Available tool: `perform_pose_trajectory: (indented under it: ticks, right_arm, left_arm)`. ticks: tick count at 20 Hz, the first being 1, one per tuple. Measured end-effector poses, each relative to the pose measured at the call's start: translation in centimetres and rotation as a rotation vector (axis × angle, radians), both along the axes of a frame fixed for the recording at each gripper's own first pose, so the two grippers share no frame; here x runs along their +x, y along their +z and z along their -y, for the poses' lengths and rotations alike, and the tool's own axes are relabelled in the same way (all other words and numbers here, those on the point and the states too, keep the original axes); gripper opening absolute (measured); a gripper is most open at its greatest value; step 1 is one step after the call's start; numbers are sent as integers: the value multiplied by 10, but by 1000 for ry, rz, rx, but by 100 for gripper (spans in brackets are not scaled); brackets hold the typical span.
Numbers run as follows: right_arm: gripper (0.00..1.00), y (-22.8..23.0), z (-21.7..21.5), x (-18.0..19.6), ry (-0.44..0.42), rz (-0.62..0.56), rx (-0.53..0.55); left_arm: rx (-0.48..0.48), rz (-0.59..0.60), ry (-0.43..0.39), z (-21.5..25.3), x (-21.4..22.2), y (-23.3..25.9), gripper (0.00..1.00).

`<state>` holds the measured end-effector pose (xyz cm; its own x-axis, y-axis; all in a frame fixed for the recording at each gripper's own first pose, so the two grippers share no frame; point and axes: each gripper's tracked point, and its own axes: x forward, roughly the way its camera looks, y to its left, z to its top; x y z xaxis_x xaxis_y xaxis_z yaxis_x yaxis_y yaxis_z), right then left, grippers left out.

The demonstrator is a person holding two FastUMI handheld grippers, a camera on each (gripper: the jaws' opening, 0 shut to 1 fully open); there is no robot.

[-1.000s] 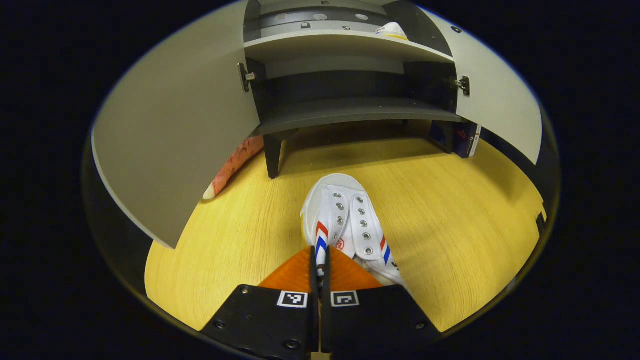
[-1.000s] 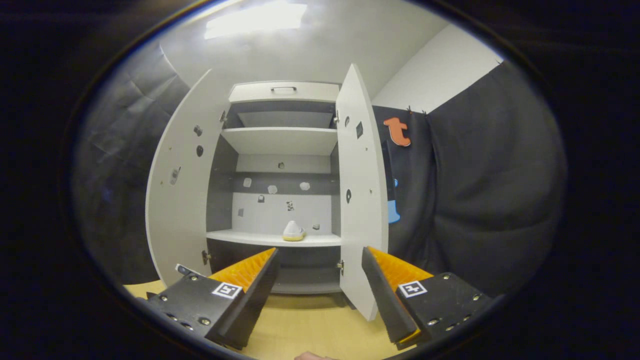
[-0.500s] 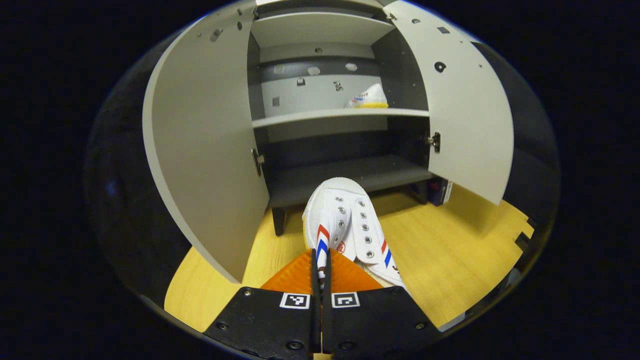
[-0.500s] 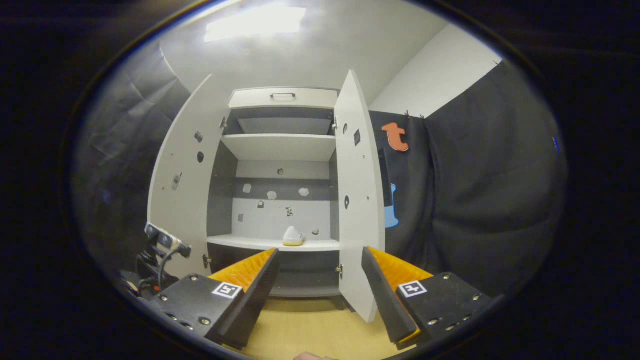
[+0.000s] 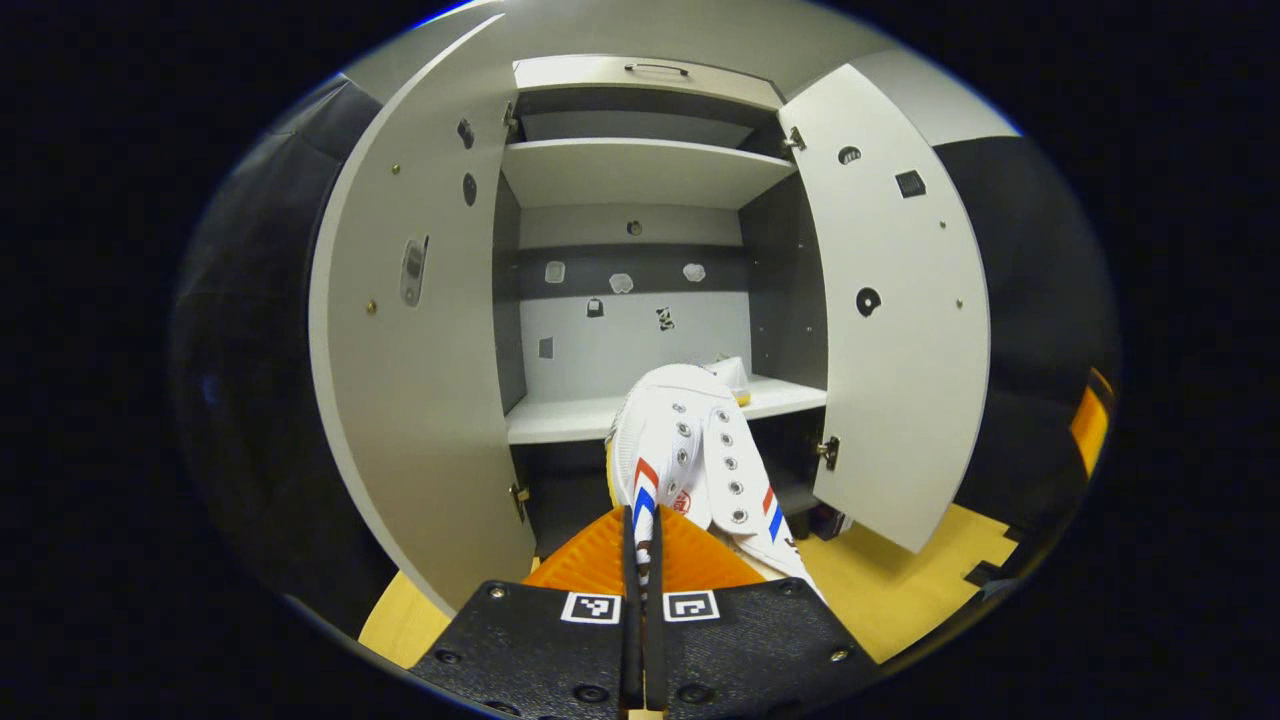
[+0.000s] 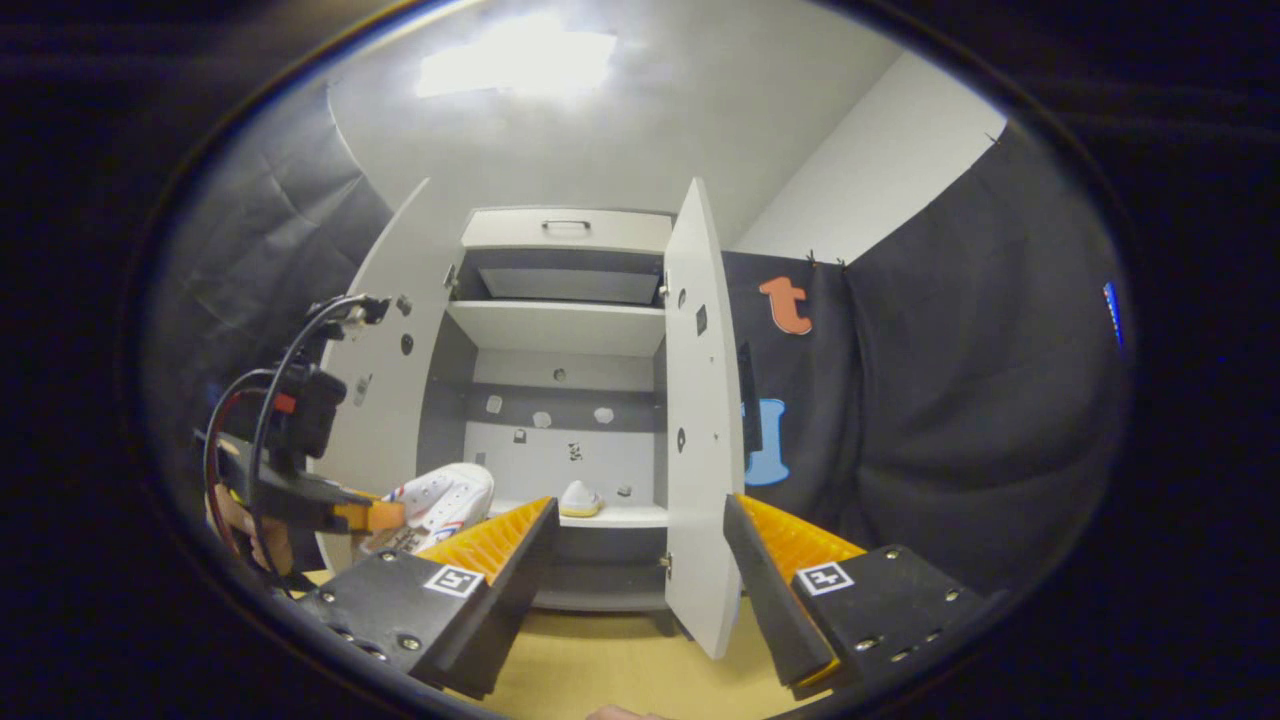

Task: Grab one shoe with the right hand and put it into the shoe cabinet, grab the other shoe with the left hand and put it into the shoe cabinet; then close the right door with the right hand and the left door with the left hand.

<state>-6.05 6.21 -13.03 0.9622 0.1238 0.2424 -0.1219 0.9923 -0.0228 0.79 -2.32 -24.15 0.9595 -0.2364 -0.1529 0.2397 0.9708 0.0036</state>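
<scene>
A: What is the left gripper (image 5: 641, 535) doing?

B: It is clenching the white shoe (image 5: 700, 455) by the edge of its upper, both fingers pressing together on the fabric. The shoe is hanging in the air in front of the shoe cabinet (image 5: 640, 250), toe pointing toward the lower white shelf (image 5: 560, 418).

A: And the other shoe (image 6: 583, 497)?

B: It is sitting on that same shelf, far back and toward the right side. In the left gripper view only a small part of it is peeking out (image 5: 733, 372) behind the held shoe's toe.

A: Are the doors shut?

B: No, both are standing wide open: the left door (image 5: 420, 340) swung out to the left, the right door (image 5: 895, 300) to the right.

A: The right gripper (image 6: 640, 545)?

B: It is hanging released, fingers spread wide with nothing between them, near the right door's edge (image 6: 695, 420). To its left, the right gripper view is showing the left gripper (image 6: 360, 515) carrying the shoe (image 6: 440, 497) (a hand (image 6: 245, 525) is probably gripping its handle, though that corner is dim).

A: What is below?

B: A pale wooden floor (image 6: 610, 665) is stretching under the cabinet.
</scene>
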Motion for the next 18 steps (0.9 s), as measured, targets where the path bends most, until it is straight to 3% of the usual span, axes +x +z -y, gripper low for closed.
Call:
perform_pose_trajectory:
  ticks: [4, 7, 12, 18]
  right_arm:
    - [98, 3, 5, -9, 17, 11, -3]
    - [98, -1, 10, -14, 9, 2, -5]
    - [98, 12, 12, -37, 81, 30, 33]
    - [98, 16, 26, -51, 96, 34, 58]
  left_arm:
    - [-18, 44, 49, 1, -4, -2, 1]
    - [-90, 51, 72, 0, -8, -1, 1]
    - [-117, 109, 128, -5, -19, 0, 2]
    - [-141, 15, 175, -4, -12, -9, 2]
